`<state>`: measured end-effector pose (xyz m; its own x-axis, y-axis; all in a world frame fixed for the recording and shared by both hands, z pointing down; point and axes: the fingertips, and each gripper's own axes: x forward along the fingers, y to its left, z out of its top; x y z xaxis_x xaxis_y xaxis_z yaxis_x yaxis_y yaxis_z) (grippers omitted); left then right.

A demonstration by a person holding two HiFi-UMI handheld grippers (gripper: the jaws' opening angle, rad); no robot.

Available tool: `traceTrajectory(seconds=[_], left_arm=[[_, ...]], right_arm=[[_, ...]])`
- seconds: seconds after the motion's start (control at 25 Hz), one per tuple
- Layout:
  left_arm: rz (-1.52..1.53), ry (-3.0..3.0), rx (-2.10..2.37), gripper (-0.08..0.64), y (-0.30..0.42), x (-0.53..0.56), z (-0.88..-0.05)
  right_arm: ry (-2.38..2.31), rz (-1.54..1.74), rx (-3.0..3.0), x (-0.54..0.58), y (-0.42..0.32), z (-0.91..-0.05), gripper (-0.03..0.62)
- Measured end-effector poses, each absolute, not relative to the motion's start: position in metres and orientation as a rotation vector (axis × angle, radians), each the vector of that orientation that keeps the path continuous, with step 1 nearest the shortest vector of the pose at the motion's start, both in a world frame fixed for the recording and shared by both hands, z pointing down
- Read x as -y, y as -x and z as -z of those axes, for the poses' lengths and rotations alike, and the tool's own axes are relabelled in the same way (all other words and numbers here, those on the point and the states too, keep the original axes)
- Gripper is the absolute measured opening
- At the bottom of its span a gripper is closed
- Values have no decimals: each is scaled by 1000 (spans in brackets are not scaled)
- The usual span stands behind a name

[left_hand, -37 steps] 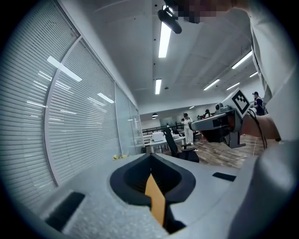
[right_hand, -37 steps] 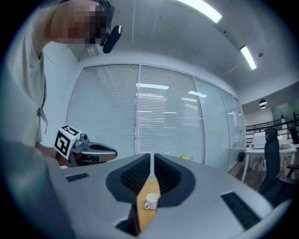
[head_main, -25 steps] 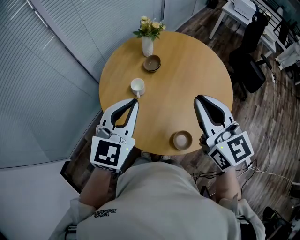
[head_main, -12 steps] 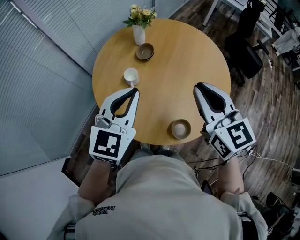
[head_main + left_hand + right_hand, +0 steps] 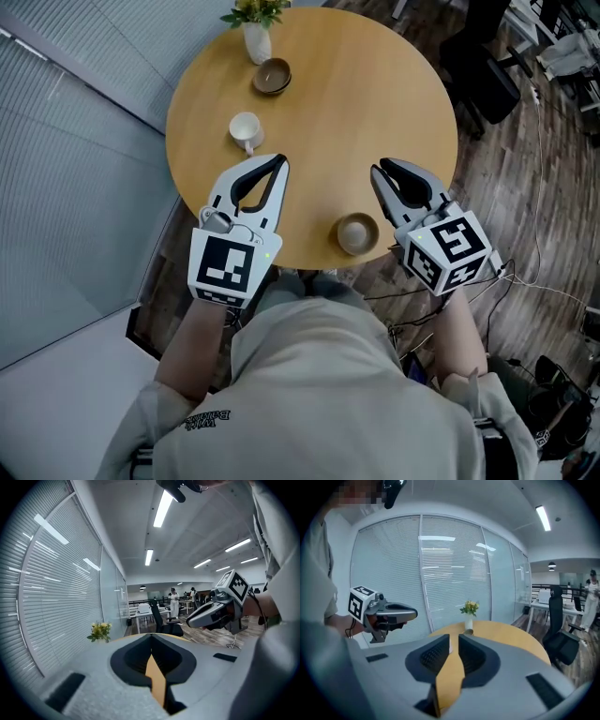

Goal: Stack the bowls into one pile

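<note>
A dark brown bowl (image 5: 272,75) sits at the far side of the round wooden table (image 5: 375,84), and shows small by the vase in the right gripper view (image 5: 465,631). A pale bowl (image 5: 357,232) stands at the near edge. My left gripper (image 5: 280,161) hovers over the near left rim, shut and empty, its tips meeting (image 5: 151,637). To the right of the pale bowl, my right gripper (image 5: 382,167) holds nothing, and a narrow gap shows between its jaws (image 5: 453,637). Each gripper appears in the other's view.
A white cup (image 5: 246,129) stands between the left gripper and the brown bowl. A white vase of yellow flowers (image 5: 254,37) is at the table's far edge by the blinds. Black office chairs (image 5: 483,70) and floor cables (image 5: 539,234) lie to the right.
The table and its things have slid up and left in the head view. Both grippers reach a little further over the near rim, and the right one now sits level with the pale bowl.
</note>
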<state>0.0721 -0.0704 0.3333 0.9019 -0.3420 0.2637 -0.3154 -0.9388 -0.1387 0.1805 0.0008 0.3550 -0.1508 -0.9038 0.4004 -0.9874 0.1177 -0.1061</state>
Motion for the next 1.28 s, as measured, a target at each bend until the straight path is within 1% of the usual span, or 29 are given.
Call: traceTrajectory(seconds=[0.2,0.32,0.44,0.6,0.96,1.28], left_arm=[[498,3012,-468,21,-80,63,-357],[536,3027,-444,21,-87,60,-374],[578,3042,-426,21,-92,56,-391],[645,3061,-391,20,-96,45,-415],[763,3086,-339,21,-102,26,-454],[871,3115,-311,20,-96,14,-490]], right_arm=[[-1814,-614,2116,-10,-173,-396,50],[-1778,-686,2087,-18,-169,-421,86],[-1746,-747,2066,-26,-164,-444,98],[-1702,-822,2041,-37,-154,-473,101],[-1554,-850,1942,-67,-131,-536,112],[-1491,-1002,1928,-84,-107,-579,113]])
